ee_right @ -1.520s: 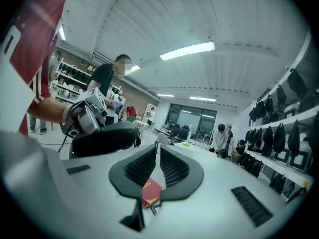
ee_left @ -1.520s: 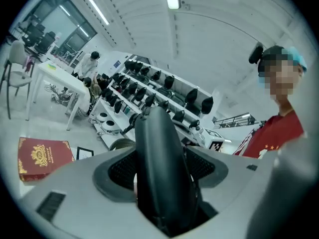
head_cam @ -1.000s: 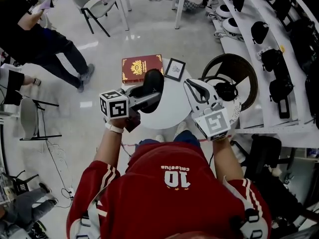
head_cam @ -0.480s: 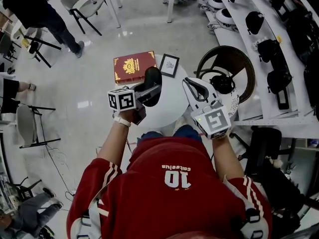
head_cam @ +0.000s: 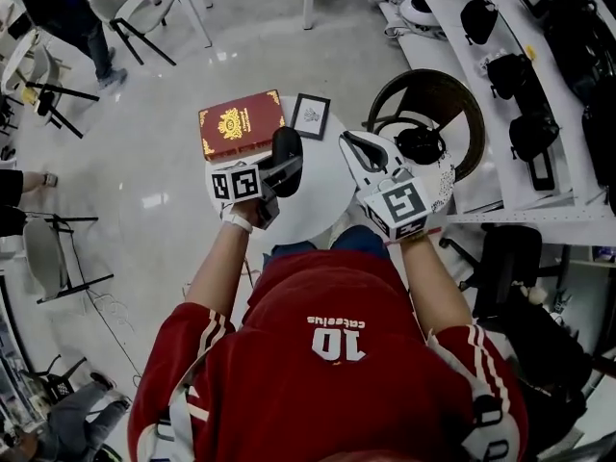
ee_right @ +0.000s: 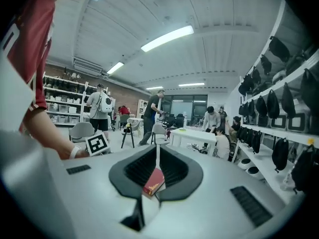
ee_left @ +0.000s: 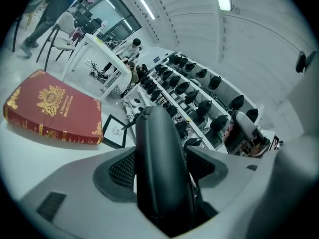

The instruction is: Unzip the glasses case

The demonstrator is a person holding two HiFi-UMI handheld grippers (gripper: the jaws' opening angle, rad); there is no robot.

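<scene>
Left on the round white table [head_cam: 322,200]: thick red book [head_cam: 241,123], gold-embossed. Next, left gripper [head_cam: 281,169] clamped wide on the smooth, rounded black glasses case [head_cam: 288,150], over the table beside a small black-framed picture [head_cam: 310,115]. Rightmost, matte white right gripper [head_cam: 352,146], textured pads closed together, empty.

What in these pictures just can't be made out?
- Glasses case zip: the left gripper view shows only a smooth side; in the head view it is too small.
- Whether the case touches the table: in the head view, the left gripper and the case itself hide the contact.
- Drawing in the small frame: too small in the head and left gripper views.
</scene>
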